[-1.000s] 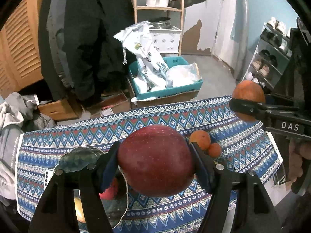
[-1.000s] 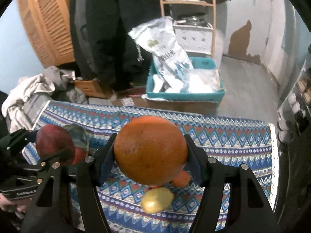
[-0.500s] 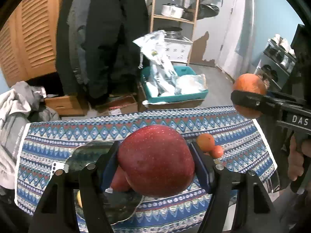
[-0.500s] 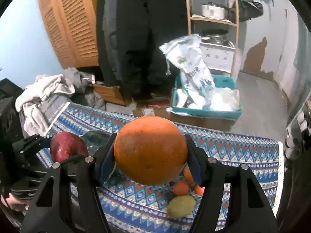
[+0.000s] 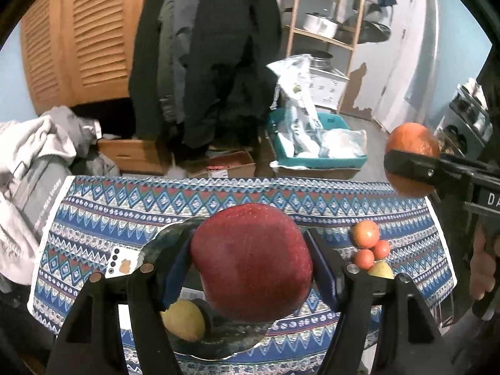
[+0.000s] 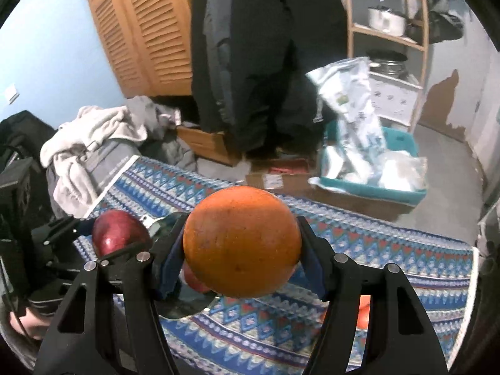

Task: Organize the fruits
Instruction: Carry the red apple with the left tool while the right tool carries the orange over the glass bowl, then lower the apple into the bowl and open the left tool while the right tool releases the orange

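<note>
We're mid-task: left tool (image 5: 250, 268) clamps the red apple (image 5: 251, 262) above the glass bowl (image 5: 218, 337), right tool (image 6: 240, 247) clamps the orange (image 6: 240, 240) nearby. Bowl has 1 yellow fruit (image 5: 182, 320); small fruits (image 5: 370, 248) right of bowl still on tabletop (image 5: 125, 206). Vs 1 s ago: bowl now more under the apple.

My left gripper (image 5: 251, 262) is matte black plastic: two broad arms, each with a triangular cut-out and round silver screw heads near the top. Its fingers (image 5: 175, 268) carry blue pads on their inner faces. My right gripper (image 6: 240, 243) is built the same, black with silver screws and blue-padded fingers (image 6: 170, 262). Seen from the left gripper's camera, the right gripper's side bears white capital letters, "DA" readable, beside a small silver screw.
</note>
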Demonstrator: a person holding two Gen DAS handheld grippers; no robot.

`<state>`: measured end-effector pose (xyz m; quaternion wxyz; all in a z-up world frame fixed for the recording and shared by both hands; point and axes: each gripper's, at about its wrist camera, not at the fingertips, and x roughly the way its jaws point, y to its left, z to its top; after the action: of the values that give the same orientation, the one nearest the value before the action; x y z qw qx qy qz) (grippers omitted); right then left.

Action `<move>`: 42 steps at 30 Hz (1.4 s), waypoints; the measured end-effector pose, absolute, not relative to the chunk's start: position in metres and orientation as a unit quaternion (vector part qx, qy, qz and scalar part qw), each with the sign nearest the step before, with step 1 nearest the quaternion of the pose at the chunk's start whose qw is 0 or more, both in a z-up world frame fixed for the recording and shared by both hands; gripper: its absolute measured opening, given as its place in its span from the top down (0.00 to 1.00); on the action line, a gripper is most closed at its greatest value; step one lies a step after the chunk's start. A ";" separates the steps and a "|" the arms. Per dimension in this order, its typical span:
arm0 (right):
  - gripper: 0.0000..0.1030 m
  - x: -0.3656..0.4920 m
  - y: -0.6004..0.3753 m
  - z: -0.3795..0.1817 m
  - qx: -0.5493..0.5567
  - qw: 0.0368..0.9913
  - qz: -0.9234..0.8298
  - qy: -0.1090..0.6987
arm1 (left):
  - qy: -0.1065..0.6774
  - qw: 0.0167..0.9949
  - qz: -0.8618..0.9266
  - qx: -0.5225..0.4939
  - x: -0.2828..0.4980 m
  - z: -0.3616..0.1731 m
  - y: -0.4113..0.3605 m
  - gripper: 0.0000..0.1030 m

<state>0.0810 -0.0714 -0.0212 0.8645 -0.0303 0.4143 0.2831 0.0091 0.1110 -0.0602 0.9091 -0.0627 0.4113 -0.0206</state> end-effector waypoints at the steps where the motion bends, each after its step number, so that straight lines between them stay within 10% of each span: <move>1: 0.36 0.082 -0.064 -0.024 -0.031 0.861 0.288 0.417 | 0.413 0.908 -0.018 -0.066 0.009 -0.063 0.116 0.31; 42: 0.36 0.124 0.085 -0.203 -0.065 0.752 0.317 0.574 | 0.531 0.830 0.089 -0.145 0.037 -0.212 0.227 0.31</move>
<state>0.1244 0.0852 -0.2033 0.7519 -0.0648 0.5744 0.3170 0.0372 0.2272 -0.2125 0.8304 -0.1449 0.5306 0.0891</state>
